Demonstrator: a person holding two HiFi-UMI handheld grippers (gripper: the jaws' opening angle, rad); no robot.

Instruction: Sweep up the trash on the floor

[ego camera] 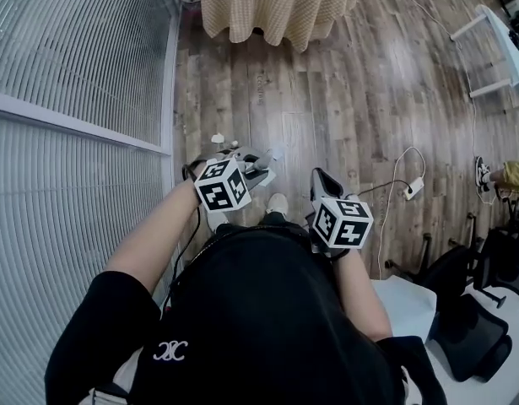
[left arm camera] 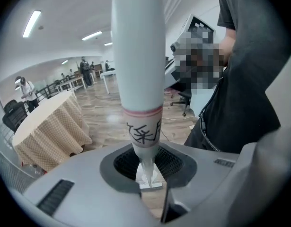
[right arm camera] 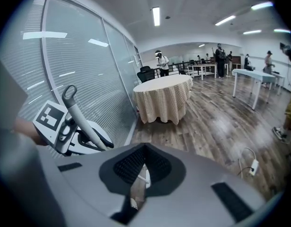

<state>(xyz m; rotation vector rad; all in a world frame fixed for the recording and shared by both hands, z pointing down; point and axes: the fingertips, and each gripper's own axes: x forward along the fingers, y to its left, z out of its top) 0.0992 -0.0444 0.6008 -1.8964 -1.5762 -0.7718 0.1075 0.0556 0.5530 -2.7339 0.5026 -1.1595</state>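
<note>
My left gripper (ego camera: 257, 169) is shut on a white pole handle (left arm camera: 138, 56) that carries a red band and black handwriting; in the left gripper view the pole rises straight out of the gripper (left arm camera: 147, 171). In the right gripper view that gripper (right arm camera: 65, 129) shows at the left, and the handle's looped end (right arm camera: 69, 92) sticks up above it. My right gripper (ego camera: 325, 184) is held in front of the person's waist, and the gripper (right arm camera: 138, 183) has its jaws together with nothing between them. The pole's lower end is hidden. I see no trash on the wood floor (ego camera: 343, 99).
A round table with a checked cloth (ego camera: 276, 2) stands ahead. A glass partition with blinds (ego camera: 73, 66) runs along the left. A power strip and cable (ego camera: 413, 188) lie at the right, near black office chairs (ego camera: 470, 310). A white shoe (ego camera: 278, 202) shows below.
</note>
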